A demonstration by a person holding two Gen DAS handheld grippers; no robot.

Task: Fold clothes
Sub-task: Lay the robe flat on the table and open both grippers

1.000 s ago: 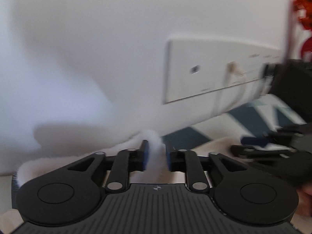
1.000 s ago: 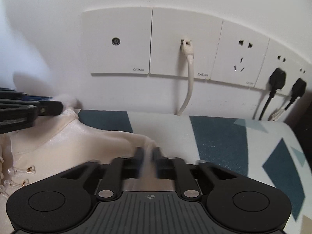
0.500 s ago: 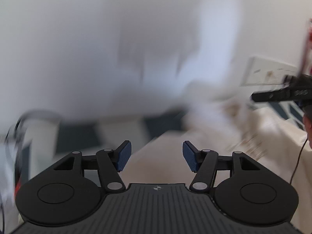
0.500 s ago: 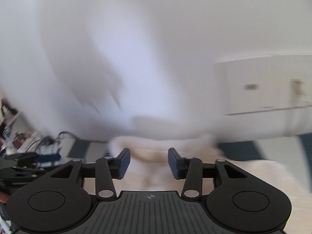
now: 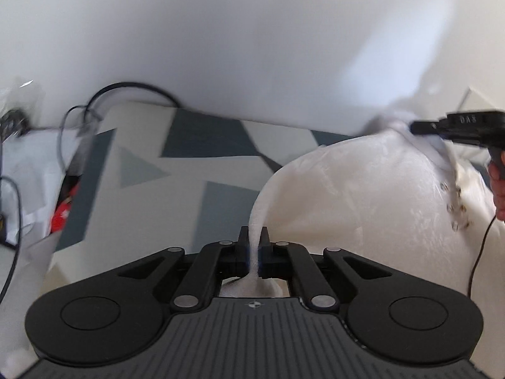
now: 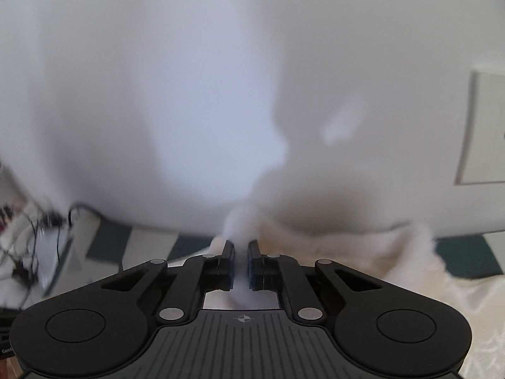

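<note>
A cream fleecy garment with bead trim lies on a patterned cloth, spreading right of my left gripper. The left gripper is shut on a fold of its left edge. My right gripper is shut on another bunched edge of the garment, near the white wall. The right gripper also shows at the far right of the left wrist view, pinching the garment's far edge and lifting it slightly.
The surface is a cloth with grey, dark blue and cream triangles. Black cables and clutter lie at its left end. The white wall stands close behind. A socket plate is at the right.
Both grippers were shut on the garment, opened and swung left half a second ago, and are now shut on new edges of it. The socket plates have slid out to the right.
</note>
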